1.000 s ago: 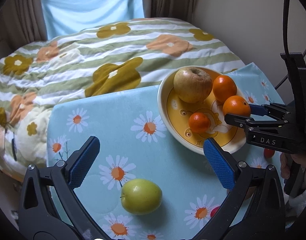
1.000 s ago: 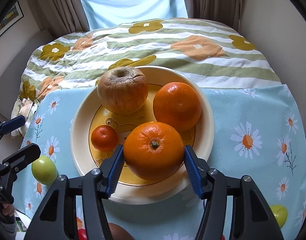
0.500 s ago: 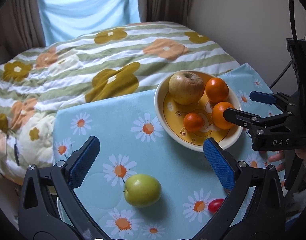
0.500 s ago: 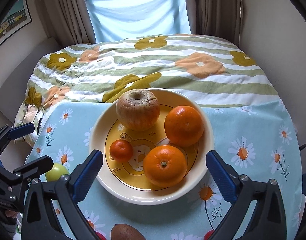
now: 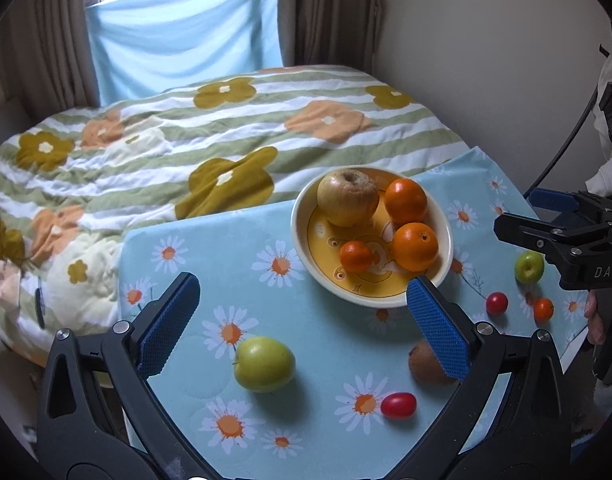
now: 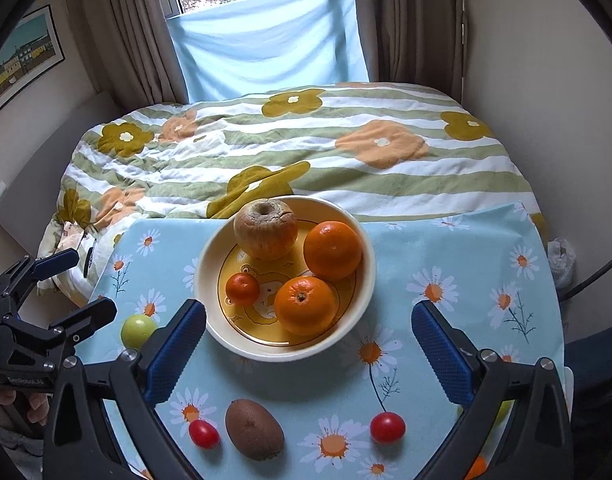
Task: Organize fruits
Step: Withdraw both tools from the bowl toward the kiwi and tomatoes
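A cream and yellow bowl point(image 6: 210, 276) point(image 5: 302, 236) on the daisy tablecloth holds a wrinkled apple point(image 6: 265, 234), two oranges point(image 6: 332, 250) point(image 6: 305, 305) and a small mandarin point(image 6: 242, 289). A green apple point(image 5: 264, 364) point(image 6: 138, 330), a brown kiwi point(image 6: 254, 429) point(image 5: 424, 364) and red cherry tomatoes point(image 6: 387, 427) point(image 6: 204, 434) point(image 5: 399, 405) lie loose on the cloth. My left gripper point(image 5: 302, 324) is open and empty above the green apple. My right gripper point(image 6: 308, 354) is open and empty, in front of the bowl and above the kiwi.
A small green fruit point(image 5: 529, 267), a red tomato point(image 5: 497, 303) and a tiny orange fruit point(image 5: 543, 309) lie at the cloth's right. A flowered quilt on a bed point(image 5: 226, 140) is behind the table. A wall point(image 5: 486, 60) stands close on the right.
My right gripper let go of the front orange, opened wide and pulled back from the bowl. My left gripper also drew back and up, so more of the table shows.
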The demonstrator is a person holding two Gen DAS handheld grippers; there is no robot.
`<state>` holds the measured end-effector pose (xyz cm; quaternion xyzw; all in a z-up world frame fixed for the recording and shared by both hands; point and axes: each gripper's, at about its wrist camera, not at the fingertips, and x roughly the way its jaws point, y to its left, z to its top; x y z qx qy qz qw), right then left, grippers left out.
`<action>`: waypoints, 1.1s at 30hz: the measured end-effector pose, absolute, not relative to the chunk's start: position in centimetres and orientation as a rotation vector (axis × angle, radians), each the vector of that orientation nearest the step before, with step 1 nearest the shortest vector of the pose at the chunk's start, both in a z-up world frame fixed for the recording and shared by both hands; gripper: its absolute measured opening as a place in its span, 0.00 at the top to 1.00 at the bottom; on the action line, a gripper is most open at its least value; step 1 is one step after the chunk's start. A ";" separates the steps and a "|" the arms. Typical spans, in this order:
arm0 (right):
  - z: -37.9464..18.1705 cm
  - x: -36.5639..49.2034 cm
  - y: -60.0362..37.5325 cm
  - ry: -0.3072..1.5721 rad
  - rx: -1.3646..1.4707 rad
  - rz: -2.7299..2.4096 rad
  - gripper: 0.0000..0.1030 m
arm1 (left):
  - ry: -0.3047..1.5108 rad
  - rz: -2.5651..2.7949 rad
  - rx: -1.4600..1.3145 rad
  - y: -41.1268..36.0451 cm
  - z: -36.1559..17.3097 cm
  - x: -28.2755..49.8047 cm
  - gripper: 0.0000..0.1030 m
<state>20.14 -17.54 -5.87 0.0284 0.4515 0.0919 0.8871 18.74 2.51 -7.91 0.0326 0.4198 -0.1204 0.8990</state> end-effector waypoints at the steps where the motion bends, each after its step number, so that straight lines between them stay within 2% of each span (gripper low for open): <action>1: -5.5 19.6 -17.8 0.932 0.048 0.187 0.00 | 0.865 -0.248 0.060 2.3 -7.7 18.3 0.00; 8: -3.7 16.0 -21.2 0.900 0.017 0.173 0.00 | 0.847 -0.225 0.048 -0.5 -7.0 15.1 0.00; 15: -4.2 12.9 -24.4 0.898 0.025 0.163 0.00 | 0.847 -0.226 0.043 -3.7 -7.8 12.0 0.00; 33: -12.0 8.6 -29.0 0.991 0.022 0.177 0.01 | 0.886 -0.198 0.122 -10.4 -15.4 9.7 0.00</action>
